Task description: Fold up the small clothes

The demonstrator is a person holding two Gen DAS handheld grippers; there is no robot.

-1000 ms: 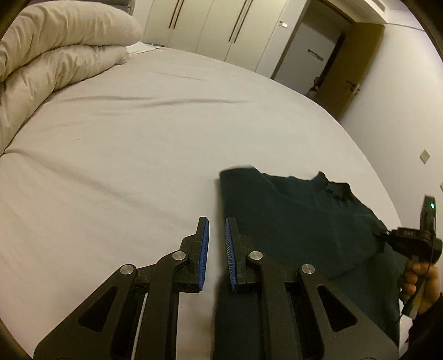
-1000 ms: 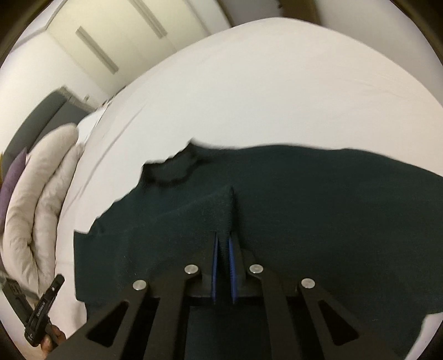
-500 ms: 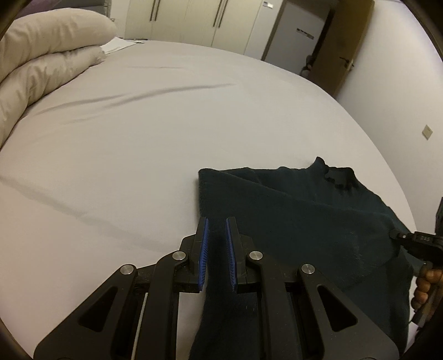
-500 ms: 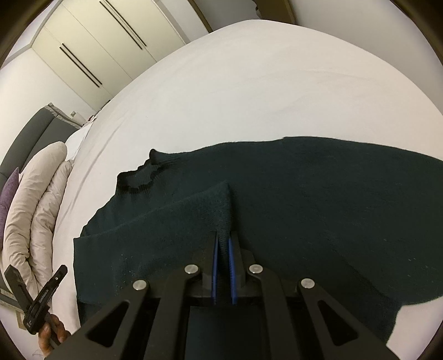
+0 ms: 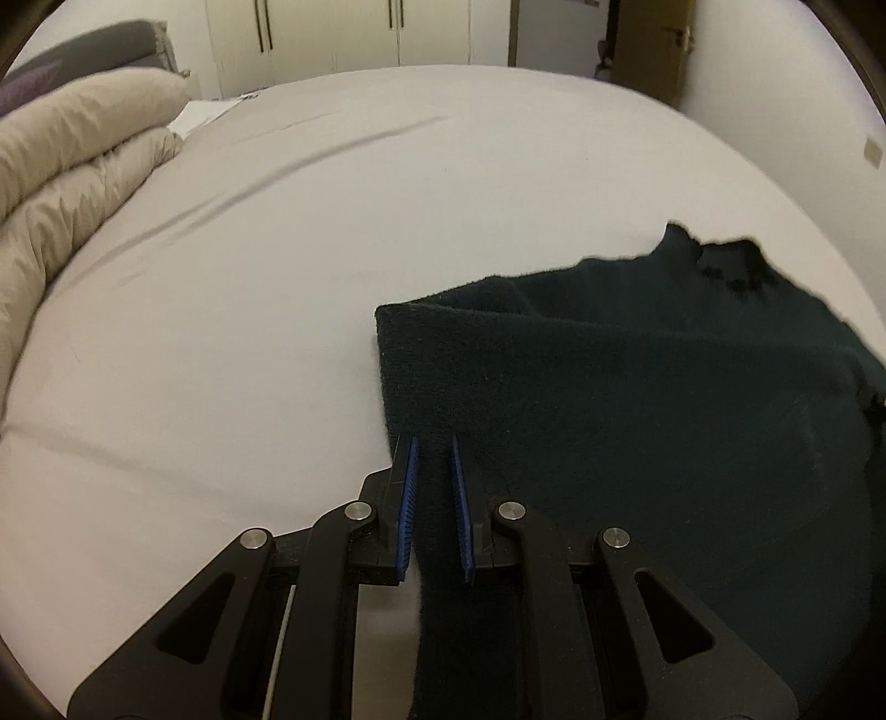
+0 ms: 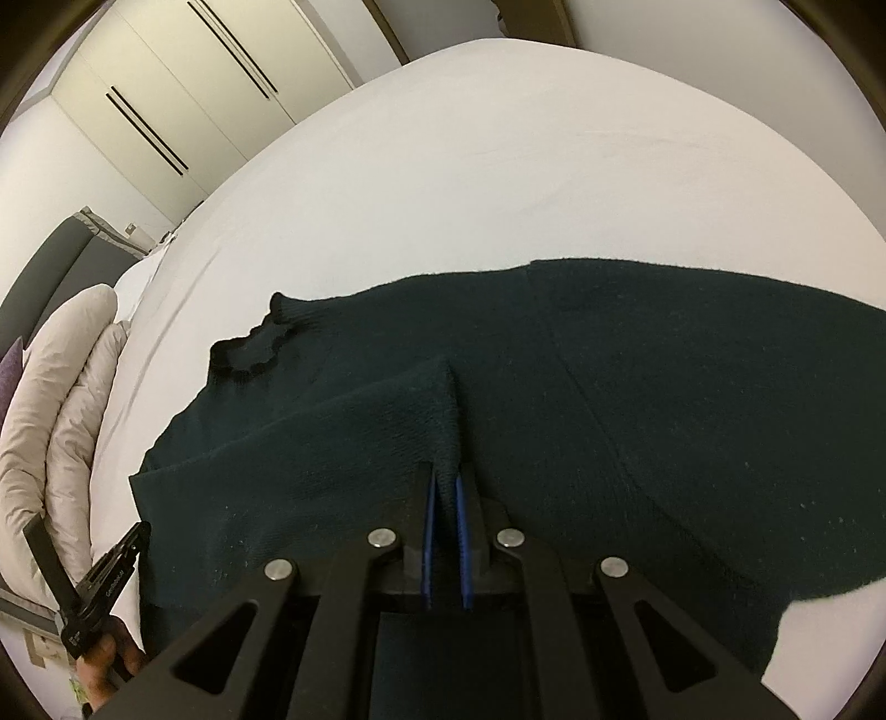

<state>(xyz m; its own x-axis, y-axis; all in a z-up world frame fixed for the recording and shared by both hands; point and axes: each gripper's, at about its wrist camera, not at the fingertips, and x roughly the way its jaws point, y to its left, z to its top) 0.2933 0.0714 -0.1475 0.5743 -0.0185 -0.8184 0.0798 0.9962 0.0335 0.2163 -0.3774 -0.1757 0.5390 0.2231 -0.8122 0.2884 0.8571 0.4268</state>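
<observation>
A dark green knitted sweater (image 5: 637, 399) lies on the white bed sheet (image 5: 288, 266), its collar (image 5: 720, 260) toward the far right. My left gripper (image 5: 432, 448) is shut on the sweater's left folded edge, cloth pinched between the blue pads. In the right wrist view the sweater (image 6: 637, 399) spreads wide, collar (image 6: 249, 354) at the left. My right gripper (image 6: 446, 479) is shut on a raised fold of the same sweater. The left gripper (image 6: 105, 581) shows at the lower left there, held by a hand (image 6: 105, 664).
A rolled beige duvet (image 5: 72, 183) lies at the bed's left side, seen also as duvet (image 6: 61, 415). Wardrobe doors (image 5: 332, 27) and a wooden door (image 5: 664, 50) stand beyond the bed. White sheet (image 6: 498, 166) stretches past the sweater.
My left gripper has carried the sweater's edge rightward and lower, rolling as it went; the fold now lies further over the body. The right gripper drifted slightly and keeps its pinch.
</observation>
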